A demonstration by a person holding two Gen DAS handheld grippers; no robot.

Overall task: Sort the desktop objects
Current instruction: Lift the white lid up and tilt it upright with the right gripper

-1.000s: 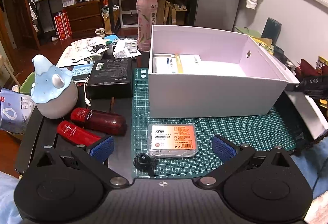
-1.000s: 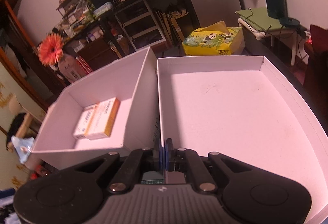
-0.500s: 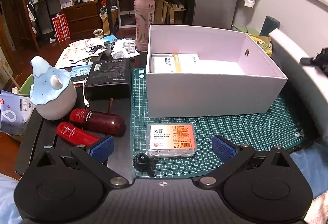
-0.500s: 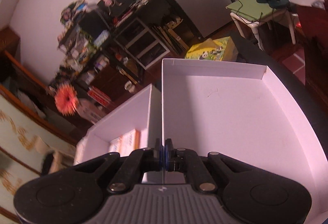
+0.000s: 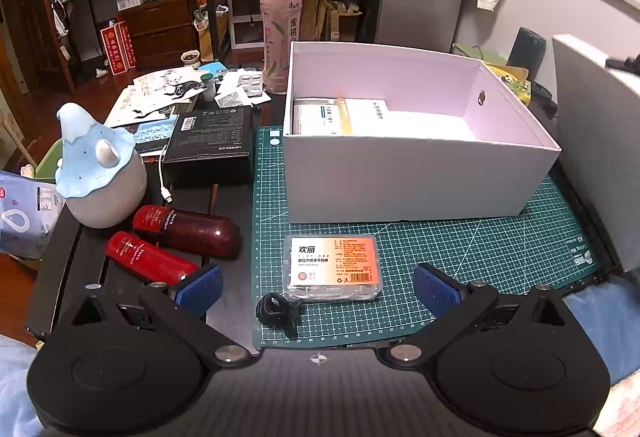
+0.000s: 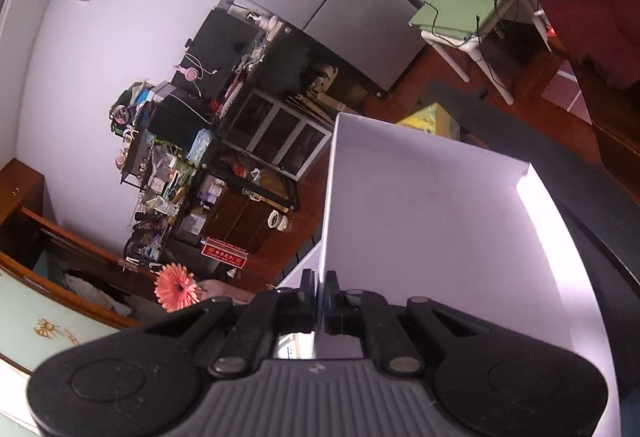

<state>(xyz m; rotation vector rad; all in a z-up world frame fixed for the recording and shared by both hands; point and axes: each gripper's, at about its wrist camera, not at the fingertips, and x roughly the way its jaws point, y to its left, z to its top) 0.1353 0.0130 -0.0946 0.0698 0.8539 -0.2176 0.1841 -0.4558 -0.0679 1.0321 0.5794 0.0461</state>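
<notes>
An open white box [image 5: 416, 177] stands on the green cutting mat [image 5: 480, 249], with medicine packs [image 5: 340, 115] inside at its left end. A clear case with an orange label [image 5: 332, 267] lies on the mat in front of it, between the fingers of my open, empty left gripper [image 5: 316, 287]. A small black clip [image 5: 274, 311] lies beside the case. My right gripper [image 6: 319, 303] is shut on the rim of the white box lid [image 6: 432, 237] and holds it raised and tilted; the lid shows at the right edge of the left wrist view [image 5: 592, 157].
Two red bottles [image 5: 184, 229] lie left of the mat by a blue-and-grey humidifier [image 5: 100, 165]. A black carton [image 5: 212, 141], papers and a pink bottle with a flower [image 5: 282, 41] stand behind. Shelves and a fridge fill the background.
My right gripper has lifted the lid up off the table and tilted it toward upright. The left gripper has stayed in place and open.
</notes>
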